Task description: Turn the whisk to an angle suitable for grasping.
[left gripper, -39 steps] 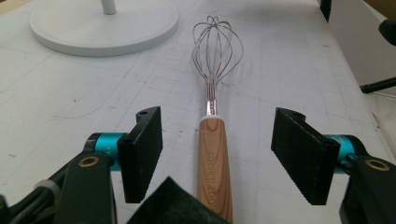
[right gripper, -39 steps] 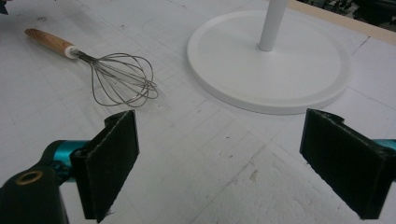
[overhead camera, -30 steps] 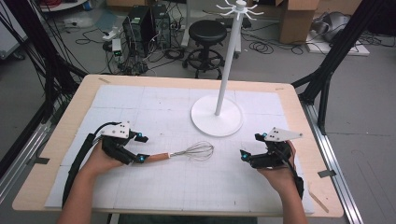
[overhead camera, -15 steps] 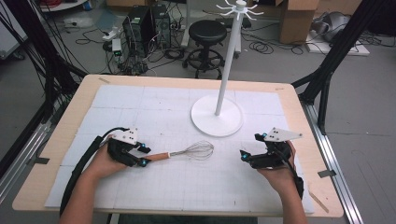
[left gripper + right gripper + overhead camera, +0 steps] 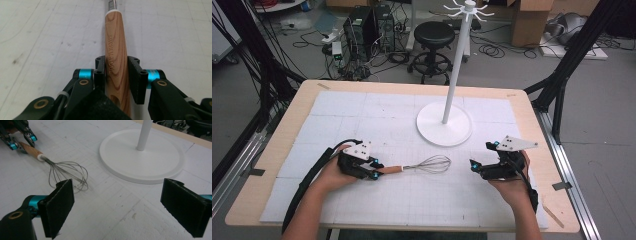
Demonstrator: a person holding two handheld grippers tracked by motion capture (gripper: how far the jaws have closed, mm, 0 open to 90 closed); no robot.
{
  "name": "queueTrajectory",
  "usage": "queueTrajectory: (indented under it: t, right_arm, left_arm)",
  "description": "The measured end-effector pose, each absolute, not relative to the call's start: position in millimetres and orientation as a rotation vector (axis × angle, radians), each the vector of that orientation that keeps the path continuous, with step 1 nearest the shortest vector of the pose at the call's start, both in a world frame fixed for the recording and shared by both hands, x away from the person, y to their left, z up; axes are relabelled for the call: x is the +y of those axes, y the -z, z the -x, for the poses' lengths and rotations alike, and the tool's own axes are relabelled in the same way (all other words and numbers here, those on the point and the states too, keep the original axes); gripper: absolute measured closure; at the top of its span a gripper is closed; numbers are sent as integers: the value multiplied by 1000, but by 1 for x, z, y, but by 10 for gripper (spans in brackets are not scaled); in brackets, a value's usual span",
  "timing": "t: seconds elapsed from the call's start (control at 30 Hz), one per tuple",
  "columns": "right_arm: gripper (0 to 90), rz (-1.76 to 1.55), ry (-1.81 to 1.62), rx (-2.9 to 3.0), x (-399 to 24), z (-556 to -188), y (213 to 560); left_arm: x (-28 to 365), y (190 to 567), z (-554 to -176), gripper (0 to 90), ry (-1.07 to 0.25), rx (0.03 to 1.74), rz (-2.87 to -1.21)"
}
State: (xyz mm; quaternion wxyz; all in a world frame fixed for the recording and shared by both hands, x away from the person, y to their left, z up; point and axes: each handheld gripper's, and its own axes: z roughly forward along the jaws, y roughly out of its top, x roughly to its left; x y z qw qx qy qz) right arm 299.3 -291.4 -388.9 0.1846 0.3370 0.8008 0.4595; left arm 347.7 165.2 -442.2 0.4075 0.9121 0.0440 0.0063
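Note:
A wire whisk (image 5: pixel 432 163) with a wooden handle (image 5: pixel 115 50) lies flat on the white mat, its wire head pointing right. My left gripper (image 5: pixel 374 170) sits at the handle's left end. Its jaws have just been closing, and both pads now press the handle between them (image 5: pixel 116 61). My right gripper (image 5: pixel 474 167) rests on the mat to the right of the whisk, apart from it. In the right gripper view its jaws (image 5: pixel 117 192) stand wide open with nothing between them, and the whisk (image 5: pixel 67 173) lies ahead at left.
A white hanging stand with a round base (image 5: pixel 444 125) and a tall pole rises behind the whisk, near the mat's middle. The table's wooden edge (image 5: pixel 557 220) borders the mat. A stool and cables sit on the floor beyond the table.
My left hand has slid right along the mat onto the whisk handle and its jaws have closed on it. The right hand has kept still.

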Motion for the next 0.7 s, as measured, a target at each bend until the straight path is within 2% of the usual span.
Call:
queueTrajectory:
  t: [0.7]
  right_arm:
    - [108,-952,-1305,2243,-295,-297,385]
  left_arm:
    - [91,441,-349,692,12,-15,-2316]
